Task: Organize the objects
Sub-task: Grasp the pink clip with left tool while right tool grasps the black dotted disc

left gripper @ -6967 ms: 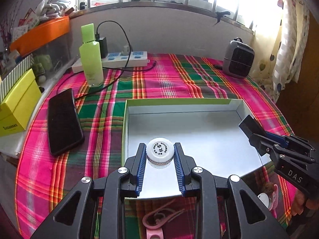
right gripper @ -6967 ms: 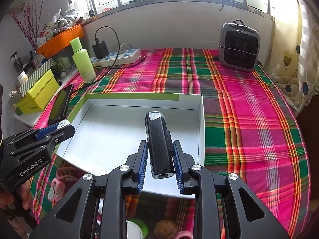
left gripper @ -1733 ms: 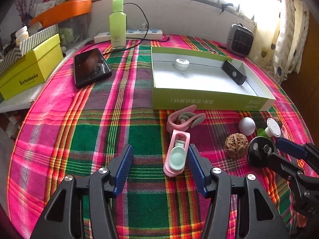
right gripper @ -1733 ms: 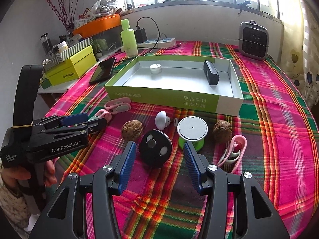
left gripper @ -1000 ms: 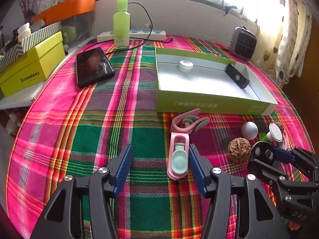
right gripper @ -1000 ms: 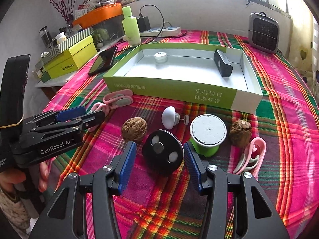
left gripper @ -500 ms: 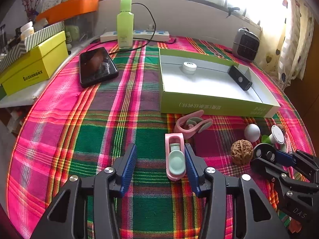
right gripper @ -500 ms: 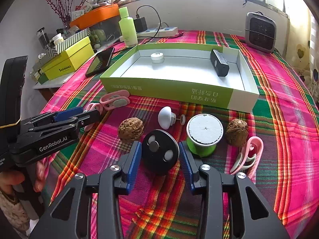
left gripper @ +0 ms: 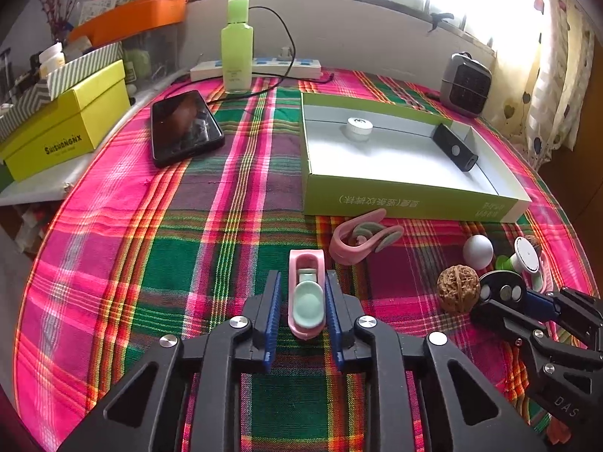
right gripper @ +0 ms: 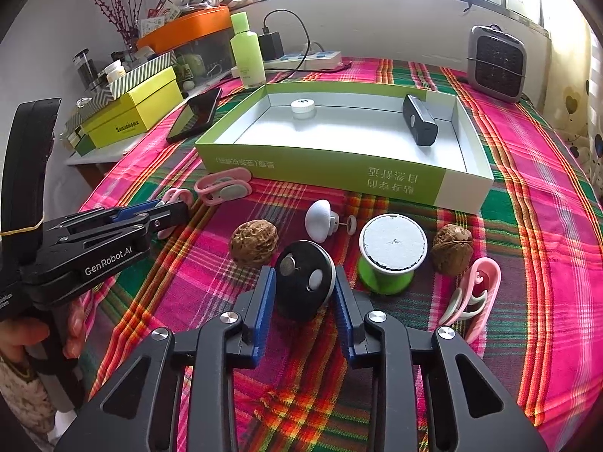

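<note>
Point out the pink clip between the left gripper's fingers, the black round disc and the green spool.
pink clip (left gripper: pixel 307 293), left wrist view, on its pale green pad.
black round disc (right gripper: pixel 304 282), right wrist view, on its black face between the two studs.
green spool (right gripper: pixel 392 242), right wrist view, on its white top.

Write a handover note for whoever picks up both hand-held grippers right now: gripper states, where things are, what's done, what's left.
Left hand-held gripper: its jaws have just been closing around the pink clip with the mint pad, still lying on the plaid tablecloth.
Right hand-held gripper: also just been closing, now on the black round disc.
Done: white round cap and black rectangular device lie in the green-walled box.
Left: both gripped items, two walnuts, the white knob, the green spool and two more pink clips remain in front of the box.
</note>
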